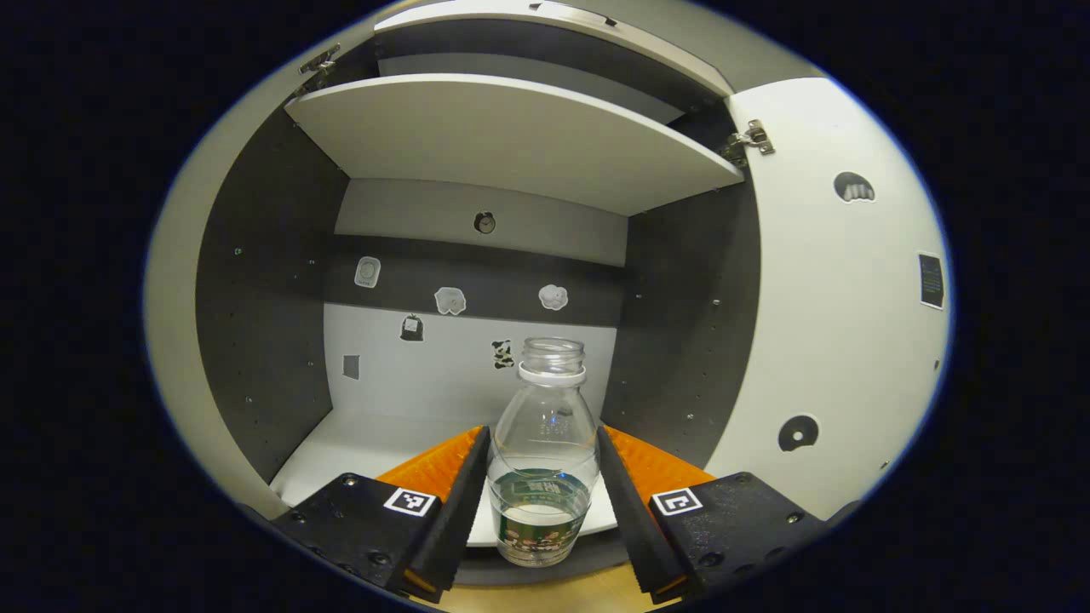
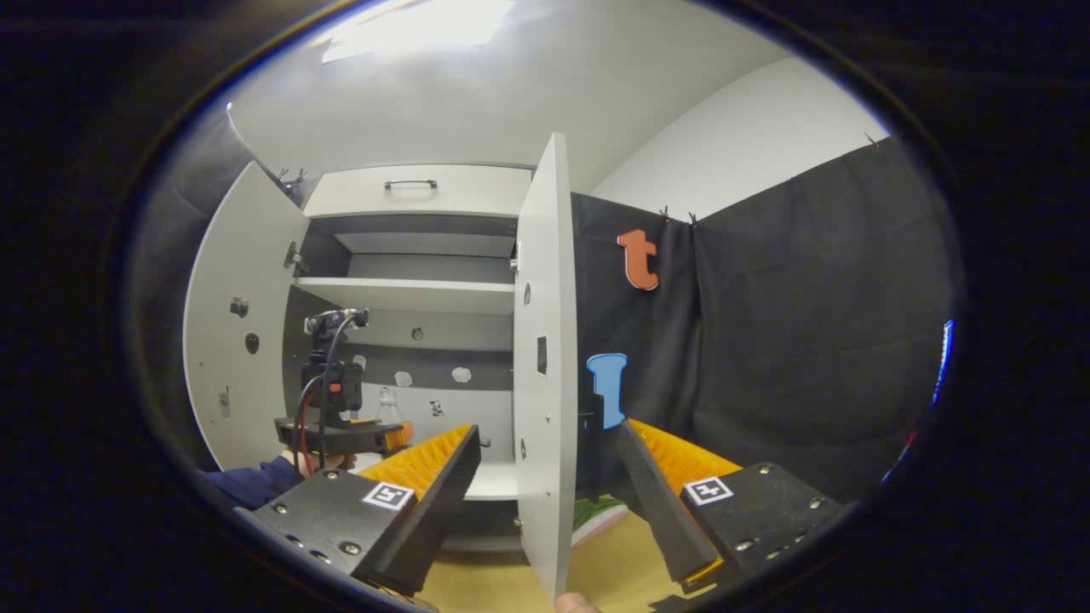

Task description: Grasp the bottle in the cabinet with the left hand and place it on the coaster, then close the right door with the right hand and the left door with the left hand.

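A clear plastic bottle (image 1: 543, 460) with no cap and a little water stands upright at the front edge of the cabinet floor (image 1: 366, 443). My left gripper (image 1: 543, 436) has a finger close against each side of it and looks shut on it. In the right gripper view the left gripper (image 2: 375, 436) sits at the cabinet mouth with the bottle (image 2: 388, 403) at its tips. My right gripper (image 2: 547, 430) is open, and the edge of the open right door (image 2: 545, 340) shows between its fingers, apart from them. The left door (image 2: 238, 340) also stands open.
A shelf (image 1: 511, 136) spans the cabinet above the bottle. A flat green piece with a pink edge (image 2: 600, 515), seemingly the coaster, lies on the wooden tabletop (image 2: 613, 562) right of the right door. A hand in a blue sleeve (image 2: 255, 481) holds the left gripper.
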{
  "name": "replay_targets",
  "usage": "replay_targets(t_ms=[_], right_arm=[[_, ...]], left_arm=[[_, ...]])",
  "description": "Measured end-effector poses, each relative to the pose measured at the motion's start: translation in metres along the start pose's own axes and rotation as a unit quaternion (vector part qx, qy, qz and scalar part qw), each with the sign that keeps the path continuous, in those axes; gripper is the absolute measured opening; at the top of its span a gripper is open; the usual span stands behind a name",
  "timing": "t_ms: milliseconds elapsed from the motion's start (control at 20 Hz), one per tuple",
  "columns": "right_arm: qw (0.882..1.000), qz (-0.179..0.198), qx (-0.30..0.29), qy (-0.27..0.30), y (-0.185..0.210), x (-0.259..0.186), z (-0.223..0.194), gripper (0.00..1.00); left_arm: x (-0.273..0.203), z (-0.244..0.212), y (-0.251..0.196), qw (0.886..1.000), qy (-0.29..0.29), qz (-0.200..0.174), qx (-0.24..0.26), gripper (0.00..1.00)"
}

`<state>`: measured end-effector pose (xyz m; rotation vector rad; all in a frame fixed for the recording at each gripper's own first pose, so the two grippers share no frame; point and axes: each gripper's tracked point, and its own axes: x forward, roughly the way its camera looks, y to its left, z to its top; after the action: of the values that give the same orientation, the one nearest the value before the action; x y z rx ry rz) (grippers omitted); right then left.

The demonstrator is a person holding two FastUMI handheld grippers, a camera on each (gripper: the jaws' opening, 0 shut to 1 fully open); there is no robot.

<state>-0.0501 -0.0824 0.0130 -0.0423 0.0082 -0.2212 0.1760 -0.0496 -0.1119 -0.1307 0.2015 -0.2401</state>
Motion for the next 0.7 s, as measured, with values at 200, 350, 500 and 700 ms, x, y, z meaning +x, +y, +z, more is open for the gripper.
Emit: replay_targets(t_ms=[200, 350, 500, 700], right_arm=[[1.000, 0.026, 0.007, 0.001, 0.007, -0.001, -0.001, 1.00], [0.999, 0.051, 0.017, 0.000, 0.018, 0.000, 0.000, 0.97], [0.997, 0.076, 0.030, -0.002, 0.027, 0.002, -0.001, 1.00], [0.994, 0.108, 0.033, 0.002, 0.040, 0.003, -0.004, 1.00]], left_arm=[[-0.038, -0.023, -0.011, 0.999, 0.021, -0.018, -0.021, 0.77], [-0.063, -0.055, -0.007, 0.998, 0.043, -0.015, -0.035, 0.78], [-0.091, -0.104, 0.004, 0.995, 0.079, 0.004, -0.060, 0.78], [-0.119, -0.163, 0.019, 0.989, 0.119, 0.023, -0.086, 0.78]])
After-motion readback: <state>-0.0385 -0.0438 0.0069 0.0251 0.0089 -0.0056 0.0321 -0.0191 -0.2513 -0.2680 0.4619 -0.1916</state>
